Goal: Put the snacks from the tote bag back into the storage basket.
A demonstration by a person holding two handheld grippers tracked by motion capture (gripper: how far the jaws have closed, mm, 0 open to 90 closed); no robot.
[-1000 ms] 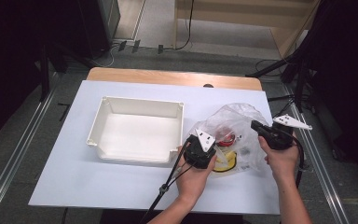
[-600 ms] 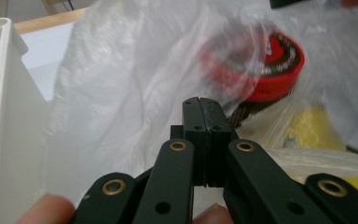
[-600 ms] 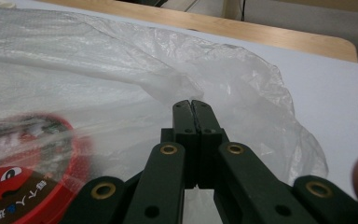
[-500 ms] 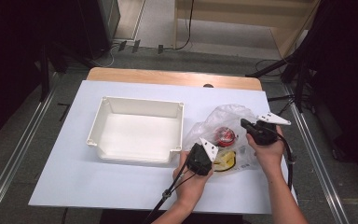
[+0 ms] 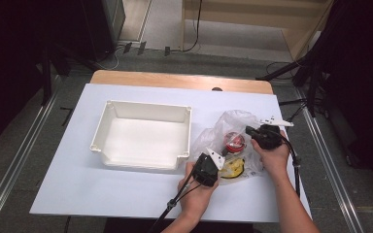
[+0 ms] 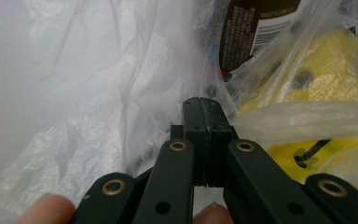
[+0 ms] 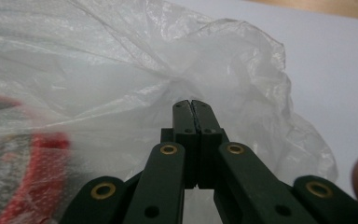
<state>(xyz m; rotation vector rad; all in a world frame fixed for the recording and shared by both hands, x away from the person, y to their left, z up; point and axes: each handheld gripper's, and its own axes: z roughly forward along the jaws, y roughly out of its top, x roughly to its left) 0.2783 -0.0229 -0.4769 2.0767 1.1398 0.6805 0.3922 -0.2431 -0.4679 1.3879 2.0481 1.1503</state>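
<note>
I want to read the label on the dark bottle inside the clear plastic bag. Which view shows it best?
The left gripper view: the dark bottle is close, its white print visible through the clear plastic bag. The high view shows the bag, the bottle indistinct. The right gripper view shows bag film.

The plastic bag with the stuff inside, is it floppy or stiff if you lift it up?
Probably very floppy: the plastic bag is thin, see-through and crumpled into folds. It would likely sag around the red-lidded container and yellow item inside. Both the left gripper and right gripper are shut on its film, which bunches easily, so it may stretch or tear.
</note>
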